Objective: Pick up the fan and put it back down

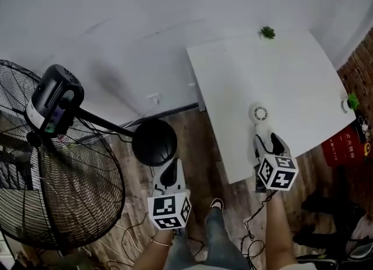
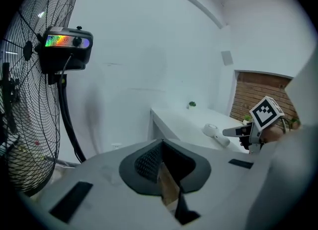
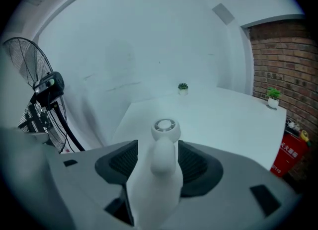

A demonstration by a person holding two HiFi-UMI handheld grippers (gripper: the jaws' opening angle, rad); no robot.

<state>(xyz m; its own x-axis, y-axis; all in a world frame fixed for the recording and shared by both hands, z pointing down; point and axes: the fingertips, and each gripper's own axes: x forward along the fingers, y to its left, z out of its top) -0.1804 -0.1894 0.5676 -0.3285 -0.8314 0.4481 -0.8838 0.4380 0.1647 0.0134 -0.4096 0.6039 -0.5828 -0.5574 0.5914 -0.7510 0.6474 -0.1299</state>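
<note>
The right tongs (image 3: 158, 155) grip the small white handheld fan (image 3: 164, 127) by its handle above the surface (image 3: 228, 117). This looks like the pickup, so lifting likely comes next. The left tongs (image 2: 161, 163) are narrow and empty.

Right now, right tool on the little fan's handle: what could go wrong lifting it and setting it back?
1. The right tool grips the small white fan by its handle, head sticking out ahead; it may droop or twist when lifted.
2. It sits near the white table's front edge; set down short, it could fall off.
</note>
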